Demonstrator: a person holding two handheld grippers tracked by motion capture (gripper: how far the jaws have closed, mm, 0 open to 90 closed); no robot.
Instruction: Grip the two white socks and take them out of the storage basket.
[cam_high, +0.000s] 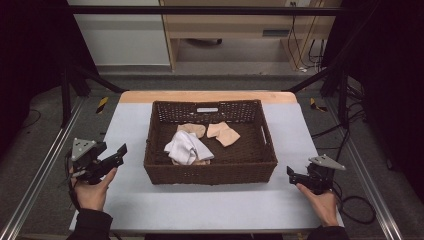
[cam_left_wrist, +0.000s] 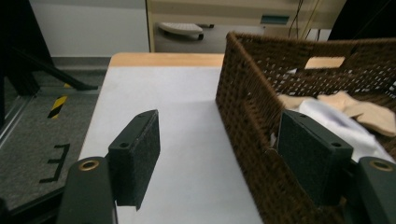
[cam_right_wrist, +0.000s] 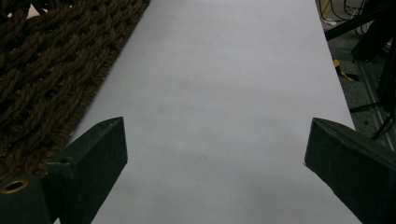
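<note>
On either side of the wicker basket (cam_high: 210, 172), left gripper (cam_high: 120, 152) and right gripper (cam_high: 291, 173) hold their fingers apart, gripping nothing.

Open table (cam_high: 210, 205) runs wide along the near edge, a bare strip from one side to the other, so a hand can sweep across in front of the basket (cam_high: 210, 172) with nothing in the way. The basket itself is the big obstacle: dark woven walls standing up in the middle of the surface, blocking any low, level pass through the centre. Left of it there's a clear lane of bare surface running away to the far wooden edge; right of it, the same. Over the rim the way in is open from above, but the white cloth (cam_high: 187, 147) and tan pieces (cam_high: 223, 133) cover much of the floor inside.
</note>
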